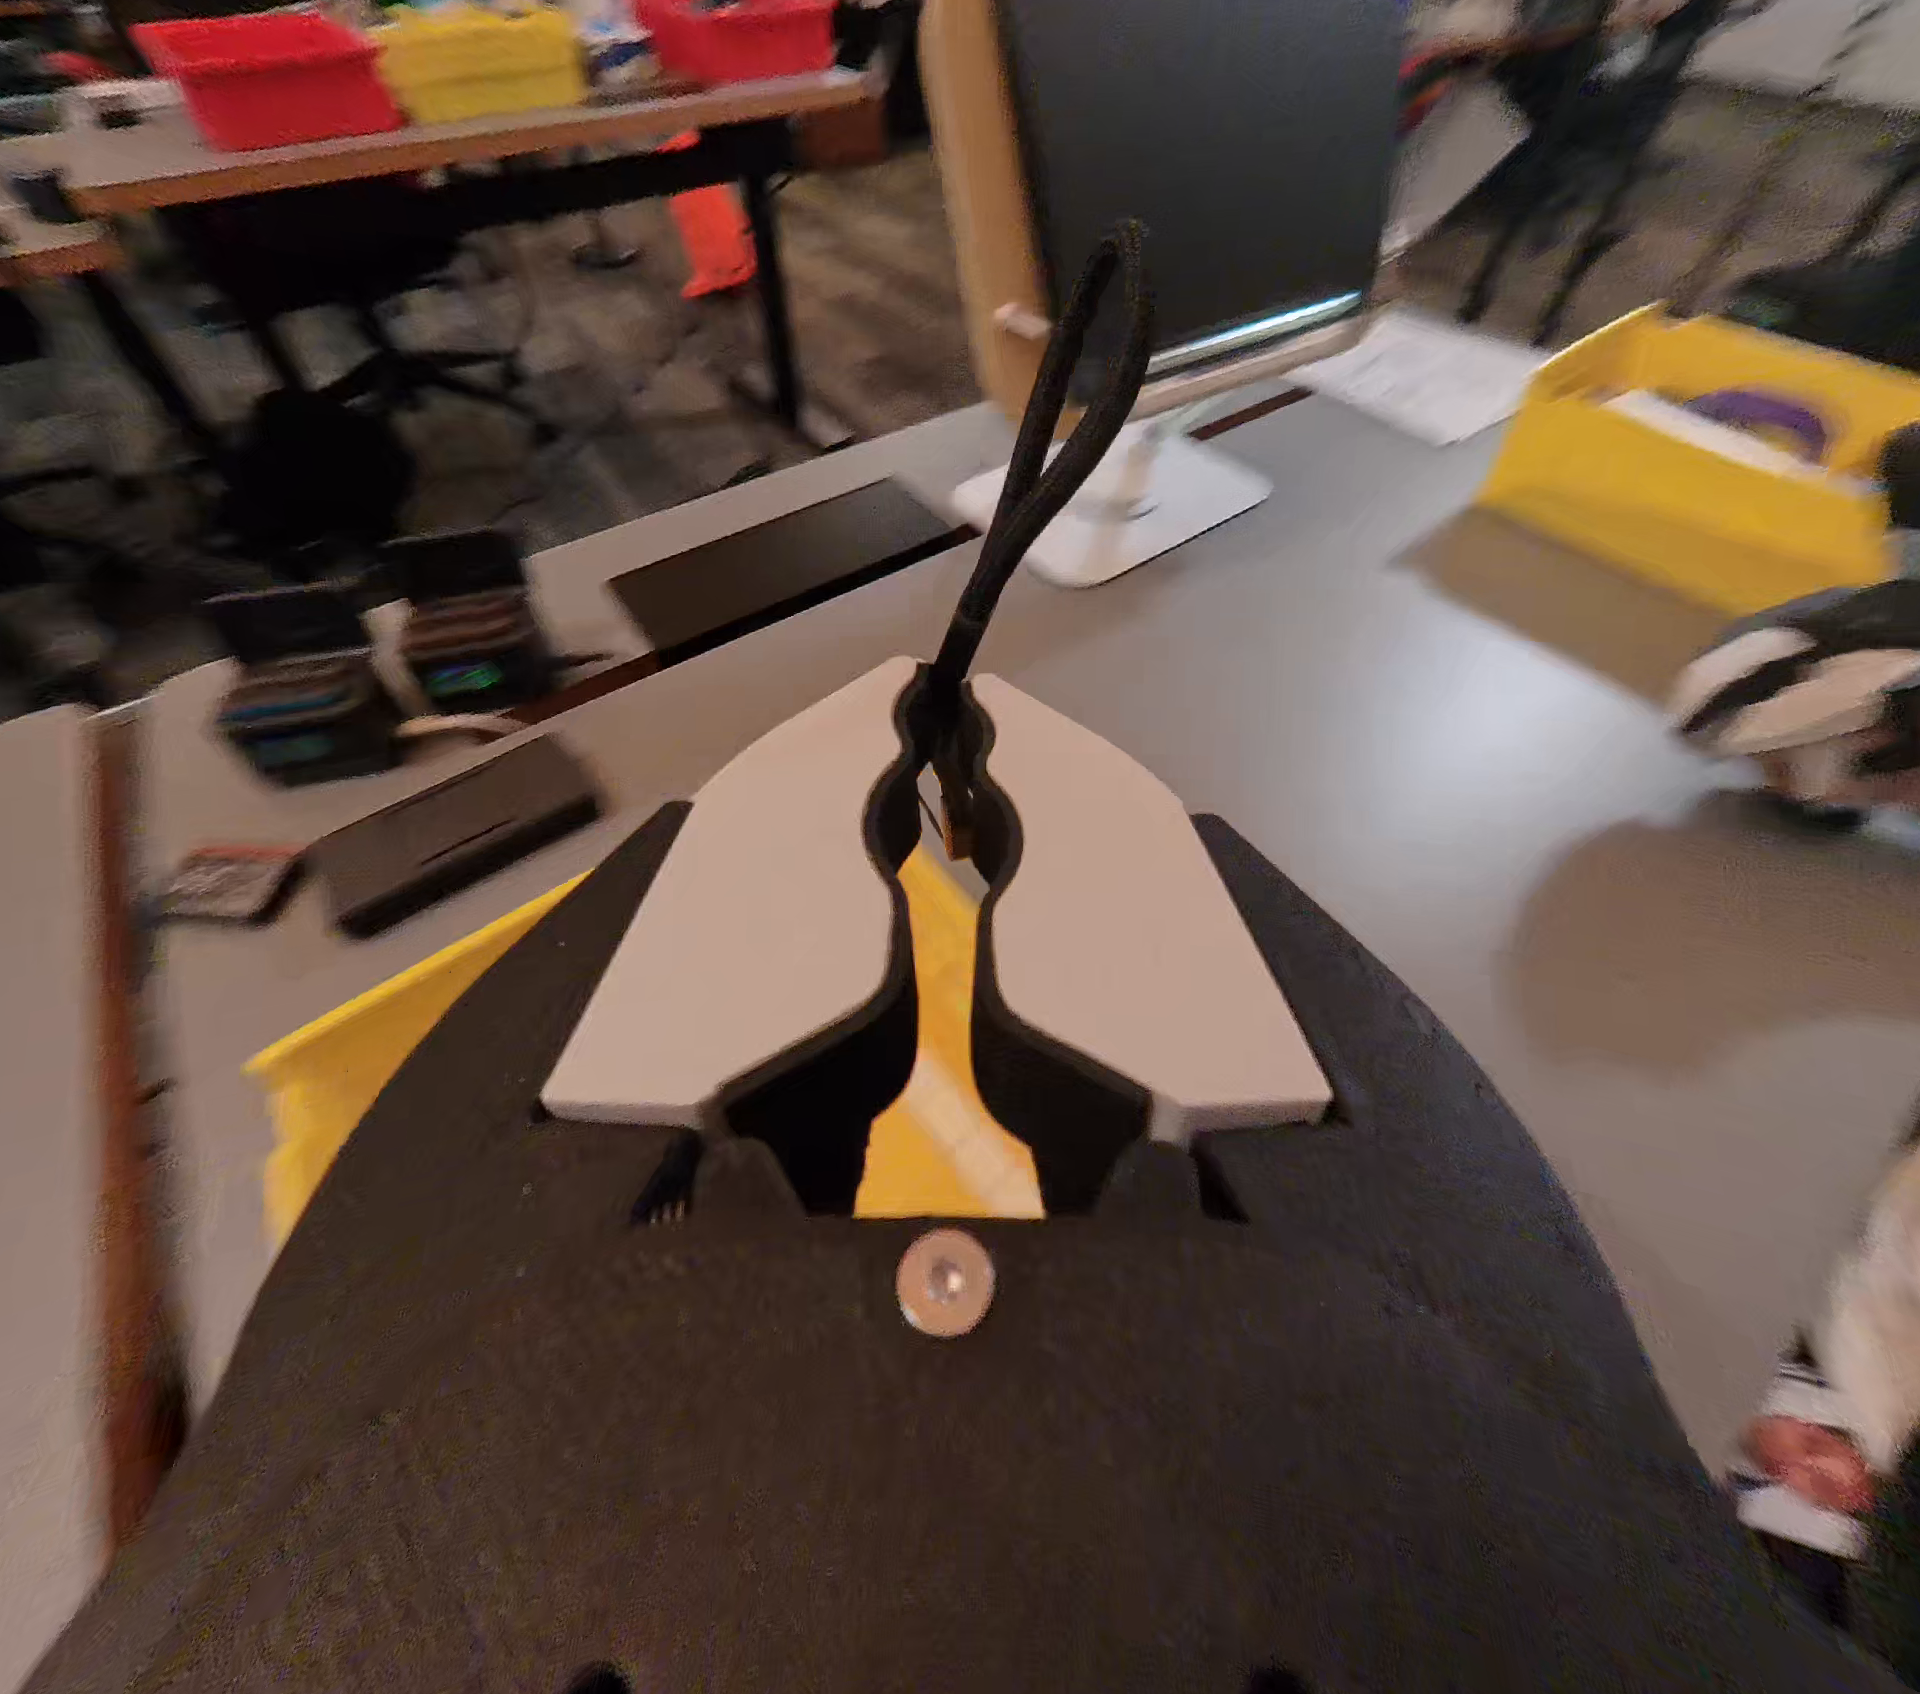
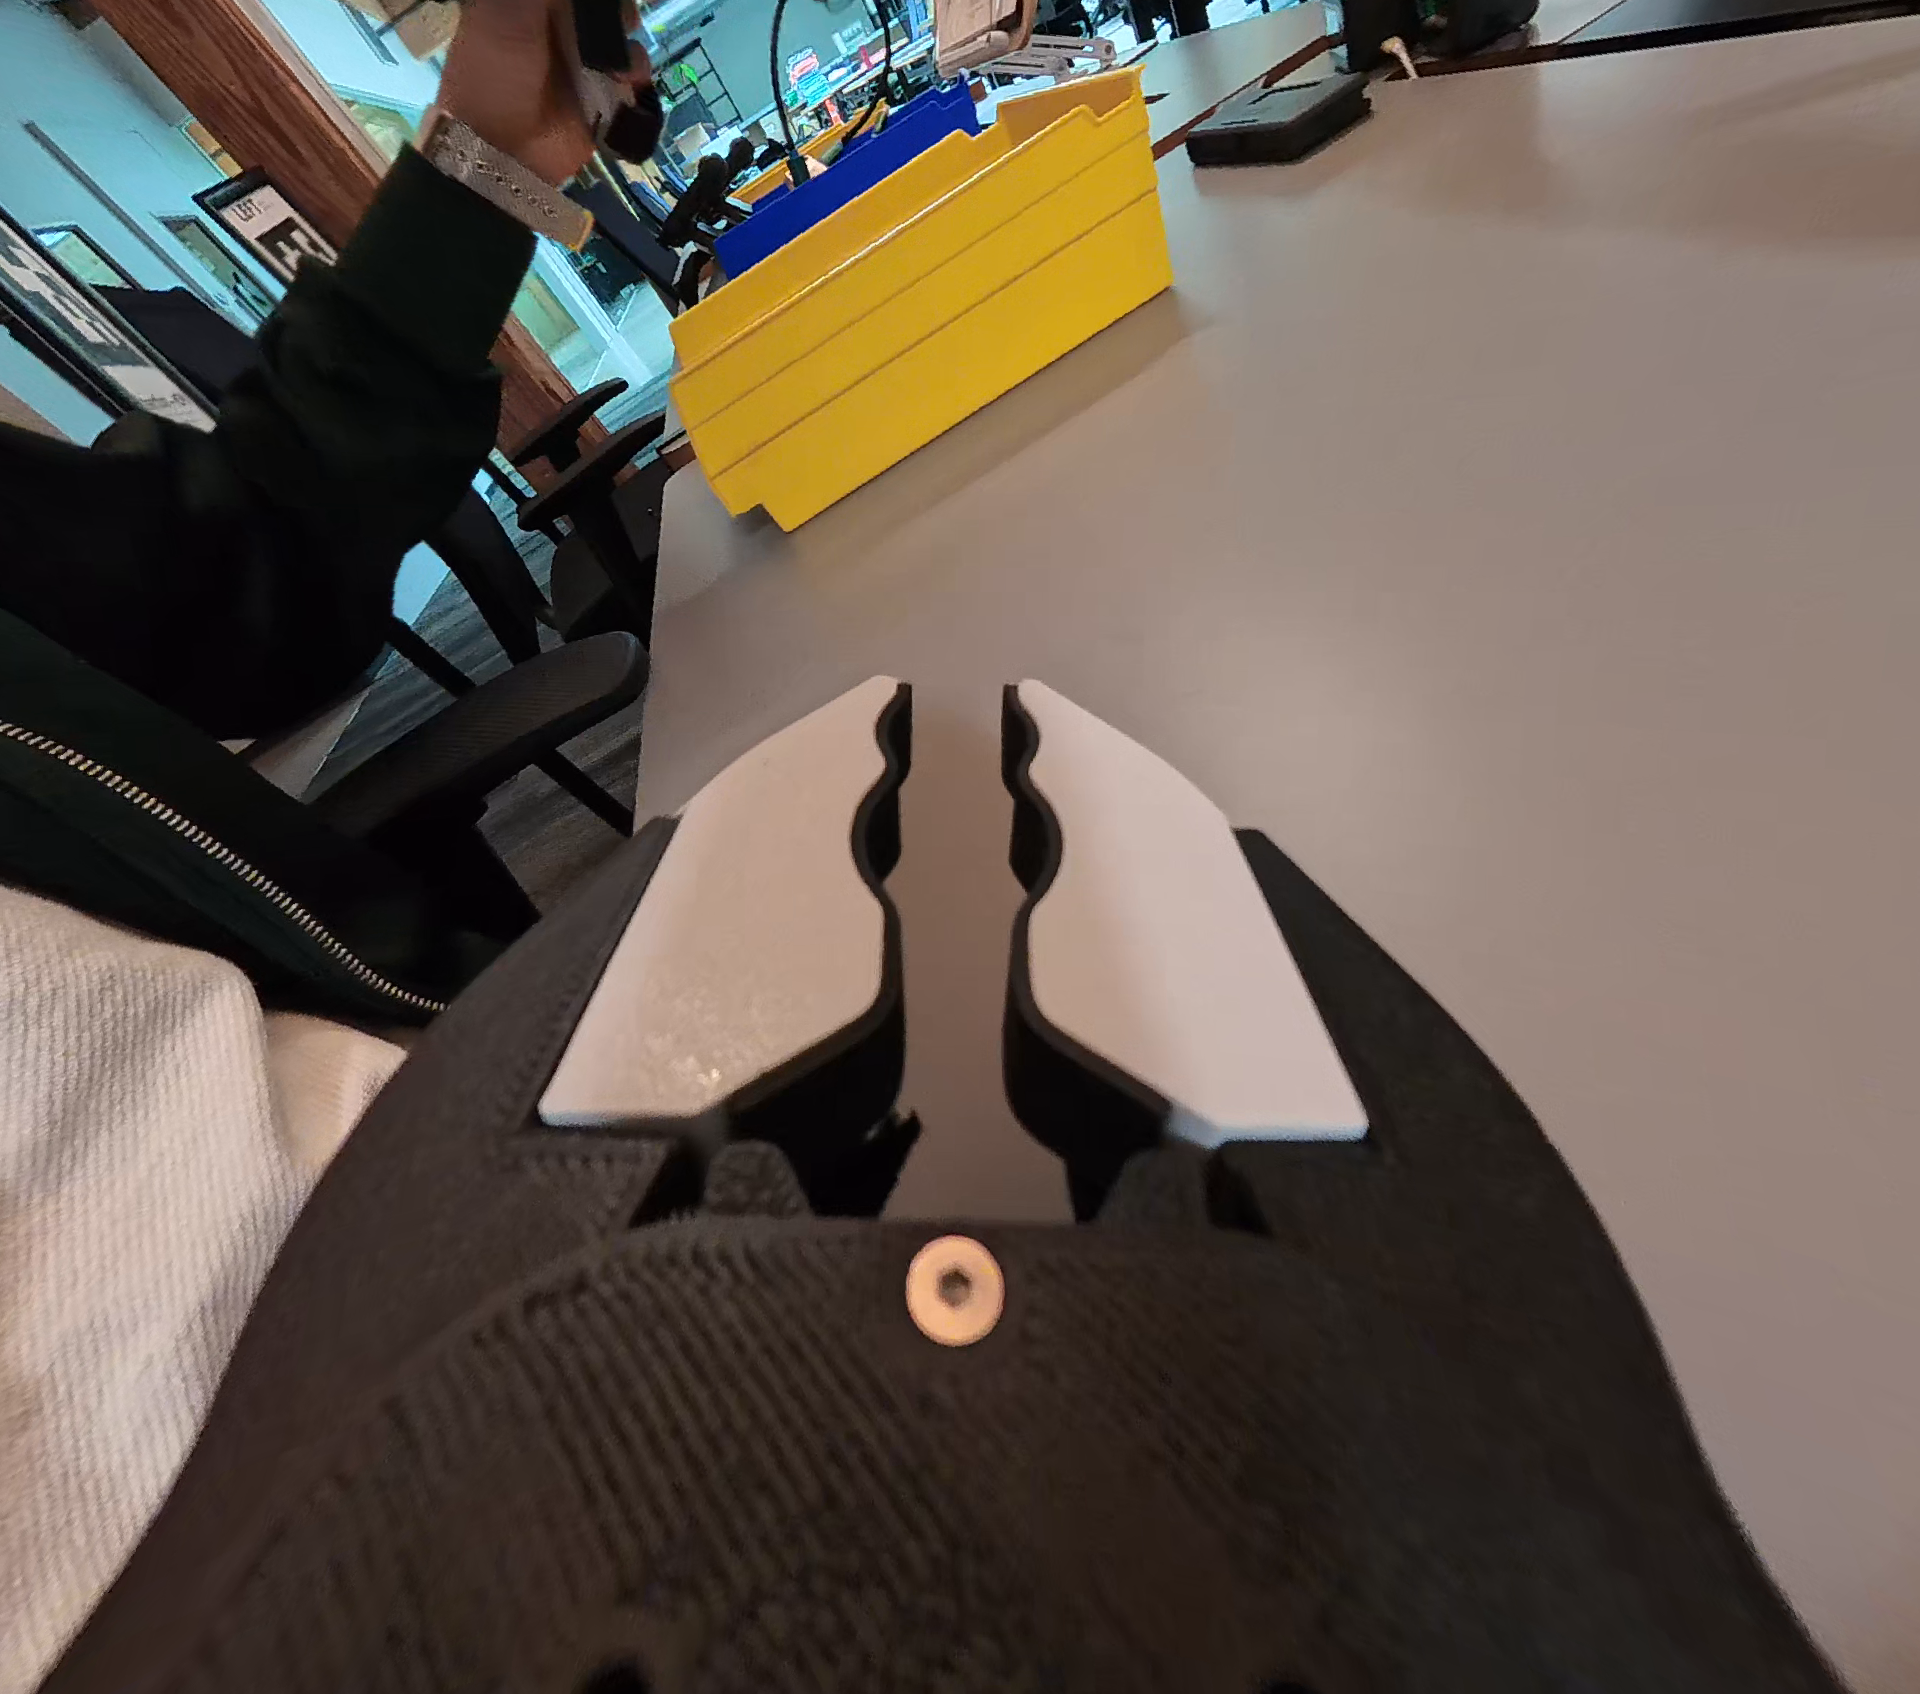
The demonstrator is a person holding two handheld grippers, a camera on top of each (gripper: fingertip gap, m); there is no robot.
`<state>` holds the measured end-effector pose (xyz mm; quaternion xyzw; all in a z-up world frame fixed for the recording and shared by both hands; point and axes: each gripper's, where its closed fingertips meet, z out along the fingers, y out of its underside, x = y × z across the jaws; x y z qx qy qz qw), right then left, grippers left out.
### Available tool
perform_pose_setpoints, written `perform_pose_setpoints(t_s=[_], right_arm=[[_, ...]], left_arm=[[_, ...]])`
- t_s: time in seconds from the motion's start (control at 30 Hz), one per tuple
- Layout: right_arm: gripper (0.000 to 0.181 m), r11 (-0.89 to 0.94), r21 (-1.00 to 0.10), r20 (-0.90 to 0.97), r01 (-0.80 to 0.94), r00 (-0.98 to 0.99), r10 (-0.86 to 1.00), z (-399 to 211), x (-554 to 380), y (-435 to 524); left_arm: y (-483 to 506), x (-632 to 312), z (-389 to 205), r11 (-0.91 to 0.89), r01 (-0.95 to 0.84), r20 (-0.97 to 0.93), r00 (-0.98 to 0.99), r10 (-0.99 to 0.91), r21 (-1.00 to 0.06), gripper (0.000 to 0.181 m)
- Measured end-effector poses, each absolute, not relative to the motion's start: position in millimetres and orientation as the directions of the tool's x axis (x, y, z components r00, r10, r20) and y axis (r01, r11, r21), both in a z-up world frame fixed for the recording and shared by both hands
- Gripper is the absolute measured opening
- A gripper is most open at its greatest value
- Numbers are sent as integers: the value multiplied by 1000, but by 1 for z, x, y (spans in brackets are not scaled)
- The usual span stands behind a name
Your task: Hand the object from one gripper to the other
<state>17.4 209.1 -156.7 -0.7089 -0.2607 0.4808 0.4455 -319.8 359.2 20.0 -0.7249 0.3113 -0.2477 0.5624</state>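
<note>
black cord loop [image 1: 1081,439] pinched between left gripper [image 1: 943,688] fingertips, sticking up beyond them

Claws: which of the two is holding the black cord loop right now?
The left claw: shut on the black cord loop, which sticks out past its tips. The right claw is open, with only grey table between its fingers.

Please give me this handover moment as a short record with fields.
held item: black cord loop, sticking up past the tips
left tool: shut on the cord, raised above the yellow bin
right tool: open, empty, low over the grey table
handover: not yet done; tools apart
</note>
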Motion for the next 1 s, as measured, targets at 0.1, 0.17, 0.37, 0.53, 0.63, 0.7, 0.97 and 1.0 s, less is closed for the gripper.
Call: perform_pose_setpoints(t_s=[0.1, 0.17, 0.37, 0.53, 0.63, 0.7, 0.97, 1.0], right_arm=[[17, -446, -894, -426, -45, 398, 813, -155, 13, 204], [18, -420, -907, -398, -31, 394, 829, -154, 10, 200], [32, -274, -961, -266, -37, 395, 879, -133, 8, 191], [40, -155, -986, -164, -56, 369, 915, -115, 15, 182], [37, -179, -983, -185, -48, 343, 921, -118, 16, 179], [33, -217, -976, -218, -36, 274, 937, -122, 11, 172], [7, -270, -962, -261, 44, 138, 955, -137, -12, 152], [4, -274, -961, -266, 39, 138, 954, -136, -13, 152]], left_arm=[[333, -270, 27, -156, -106, 67, 576, -815, -982, 4], [315, -232, 24, -143, -74, 89, 491, -867, -987, 4], [259, -107, -13, -307, 11, 306, 127, -944, -952, 4], [210, -30, -67, -364, -61, 368, -58, -928, -929, 4], [182, -6, -90, -319, -93, 329, -128, -936, -943, 5], [170, 2, -99, -331, -127, 349, -162, -923, -935, 4], [158, 5, -105, -358, -132, 379, -230, -896, -925, 4], [159, 5, -105, -365, -123, 384, -233, -893, -923, 4]])
